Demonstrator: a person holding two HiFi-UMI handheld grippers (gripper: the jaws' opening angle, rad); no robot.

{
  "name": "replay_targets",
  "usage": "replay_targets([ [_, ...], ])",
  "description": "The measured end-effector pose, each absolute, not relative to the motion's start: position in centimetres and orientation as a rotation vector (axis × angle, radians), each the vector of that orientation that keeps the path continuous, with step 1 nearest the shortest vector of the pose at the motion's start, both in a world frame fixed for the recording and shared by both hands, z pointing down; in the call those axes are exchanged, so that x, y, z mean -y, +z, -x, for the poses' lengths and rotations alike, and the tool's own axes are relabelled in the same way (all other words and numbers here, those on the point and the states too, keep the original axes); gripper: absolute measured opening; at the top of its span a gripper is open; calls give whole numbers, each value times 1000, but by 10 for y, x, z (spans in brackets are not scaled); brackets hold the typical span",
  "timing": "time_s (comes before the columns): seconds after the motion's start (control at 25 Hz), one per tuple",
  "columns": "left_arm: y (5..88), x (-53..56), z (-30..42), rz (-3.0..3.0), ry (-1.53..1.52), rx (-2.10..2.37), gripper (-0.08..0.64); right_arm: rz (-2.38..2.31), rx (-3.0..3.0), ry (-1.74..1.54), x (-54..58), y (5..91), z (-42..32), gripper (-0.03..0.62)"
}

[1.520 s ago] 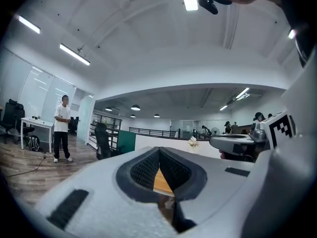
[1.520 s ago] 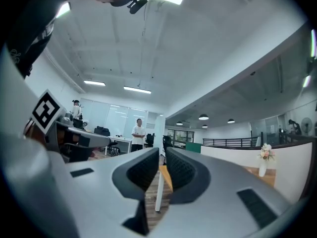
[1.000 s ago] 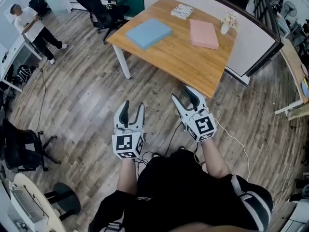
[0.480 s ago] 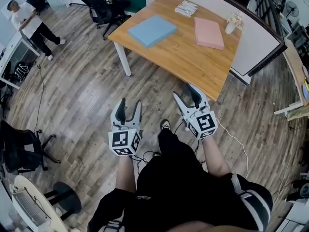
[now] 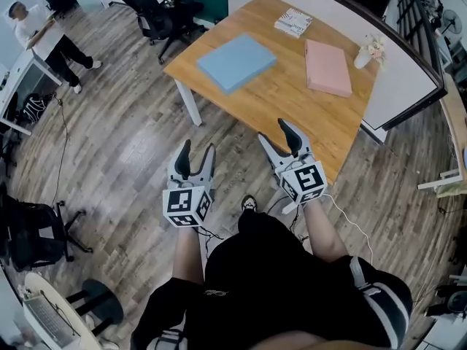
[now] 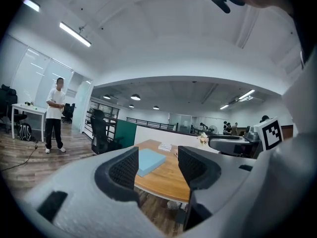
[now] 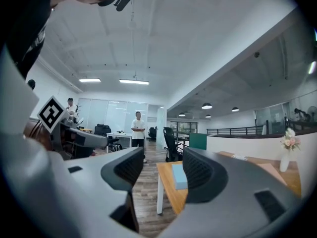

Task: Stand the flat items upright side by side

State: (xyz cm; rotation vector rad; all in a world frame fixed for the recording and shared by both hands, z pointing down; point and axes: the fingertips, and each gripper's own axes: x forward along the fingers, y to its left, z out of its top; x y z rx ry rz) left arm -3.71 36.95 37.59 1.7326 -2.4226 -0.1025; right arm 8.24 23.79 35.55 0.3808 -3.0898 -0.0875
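Observation:
On the wooden table (image 5: 292, 100) a blue flat book (image 5: 237, 63), a pink one (image 5: 327, 67) and a small patterned one (image 5: 293, 22) all lie flat. My left gripper (image 5: 198, 150) hovers over the floor short of the table's near corner. My right gripper (image 5: 275, 132) is held at the table's near edge. Both are open and have just been opening a little, with nothing between the jaws. In the left gripper view the blue book (image 6: 148, 161) shows between the open left gripper (image 6: 157, 157) jaws, far off. The right gripper view has the blue book (image 7: 179, 176) beyond the right gripper (image 7: 163, 165).
A small vase of flowers (image 5: 368, 52) stands at the table's far right, against a white divider panel (image 5: 408, 71). A black office chair (image 5: 157, 13) stands beyond the table's left end, another chair (image 5: 29, 232) at my left. A person (image 5: 40, 31) stands far left. A cable (image 5: 350, 221) trails on the floor.
Both grippers have travelled forward toward the table, which now sits nearer and lower in the head view. A foot has stepped forward under me.

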Motion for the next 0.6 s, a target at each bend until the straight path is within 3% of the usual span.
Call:
replay_targets([
  [0.6, 376, -246, 137, -1729, -70, 2417, 256, -348, 3116, -11, -117, 360, 19, 259],
])
